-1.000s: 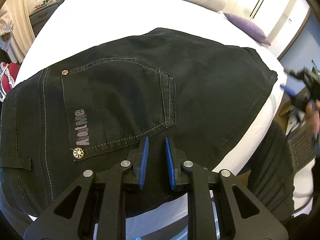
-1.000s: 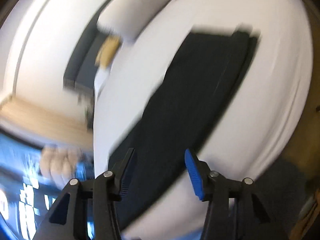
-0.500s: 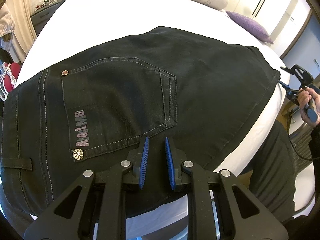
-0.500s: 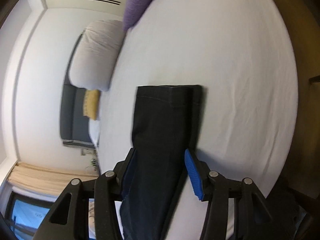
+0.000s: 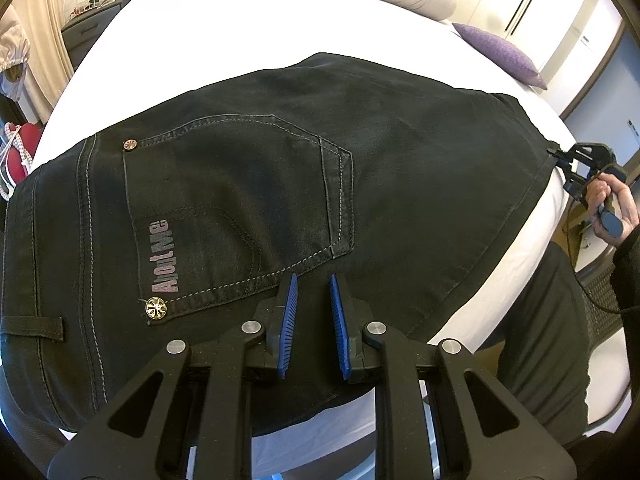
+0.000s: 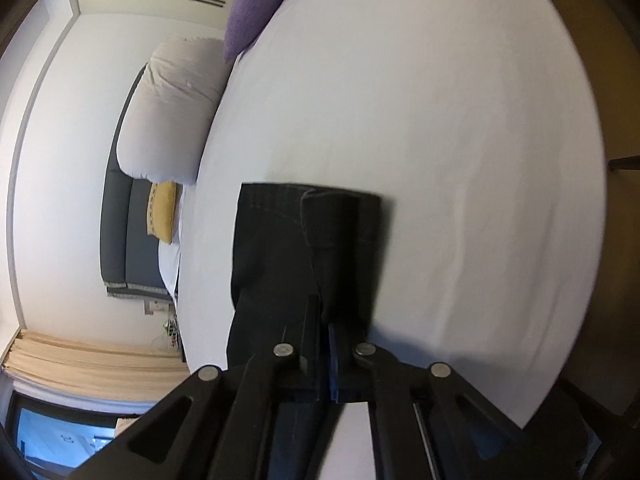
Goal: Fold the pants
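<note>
Ahead of both sets of tongs, spread flat on the white bed (image 5: pixel 248 20), lie the black pants (image 5: pixel 400 168). Seat end under the left gripper (image 5: pixel 312 280): back pocket (image 5: pixel 240 208) with grey stitching, a pinkish printed logo along its edge, two metal rivets at its corners, belt loop out at the gripper's left. Leg end runs off to that gripper's right, as far as the bed's edge.

Left gripper: blue pads (image 5: pixel 289 320) stand a narrow way apart, nothing between them, tips over the cloth just past the lower corner of the pocket. Whether the tips touch the fabric cannot be told.

Right gripper (image 6: pixel 325 312): jaws clenched on the pants near the hem, a ridge of dark fabric pinched up between the fingers (hem edge lies straight across, just beyond the tips). In the left wrist view the same tool shows small at the far right, its tip meeting the hem corner, a hand (image 5: pixel 612 204) on its handle.

Beyond the right gripper's tips, bare white sheet. Further off to its left: a white pillow (image 6: pixel 172 112), a purple cushion (image 6: pixel 256 4), a yellow cushion (image 6: pixel 162 212) against a grey headboard (image 6: pixel 120 232). Beige curtain (image 6: pixel 92 368) at that view's lower left. A person's dark trouser leg (image 5: pixel 548 340) stands beside the bed, to the right of the left gripper.
</note>
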### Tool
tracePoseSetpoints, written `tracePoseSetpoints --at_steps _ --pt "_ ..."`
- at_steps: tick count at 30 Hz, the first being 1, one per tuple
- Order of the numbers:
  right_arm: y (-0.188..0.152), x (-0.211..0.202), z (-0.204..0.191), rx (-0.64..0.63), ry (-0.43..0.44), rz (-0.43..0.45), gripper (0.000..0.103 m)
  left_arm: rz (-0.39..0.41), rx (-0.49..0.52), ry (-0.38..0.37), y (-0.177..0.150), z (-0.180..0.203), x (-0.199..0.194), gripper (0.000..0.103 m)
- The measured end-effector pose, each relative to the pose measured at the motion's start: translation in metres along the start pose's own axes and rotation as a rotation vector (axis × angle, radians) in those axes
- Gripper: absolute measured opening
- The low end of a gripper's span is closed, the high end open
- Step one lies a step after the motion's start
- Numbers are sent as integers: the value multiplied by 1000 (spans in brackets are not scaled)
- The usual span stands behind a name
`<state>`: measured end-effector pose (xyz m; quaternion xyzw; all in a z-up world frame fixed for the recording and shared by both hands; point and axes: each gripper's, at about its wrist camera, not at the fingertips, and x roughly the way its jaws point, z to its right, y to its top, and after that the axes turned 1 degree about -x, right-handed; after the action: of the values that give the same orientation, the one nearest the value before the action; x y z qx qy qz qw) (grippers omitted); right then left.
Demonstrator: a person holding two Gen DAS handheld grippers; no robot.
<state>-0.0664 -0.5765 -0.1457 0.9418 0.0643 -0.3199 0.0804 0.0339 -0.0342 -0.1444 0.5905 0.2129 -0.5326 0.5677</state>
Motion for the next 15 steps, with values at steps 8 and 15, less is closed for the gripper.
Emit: tracePoseSetpoints --at_steps 8,15 --pt "-8 2 6 -6 -16 40 3 2 -3 -4 0 -1 0 17" --pt "-8 10 16 27 -11 54 0 11 -11 -32 -2 -6 -3 17"
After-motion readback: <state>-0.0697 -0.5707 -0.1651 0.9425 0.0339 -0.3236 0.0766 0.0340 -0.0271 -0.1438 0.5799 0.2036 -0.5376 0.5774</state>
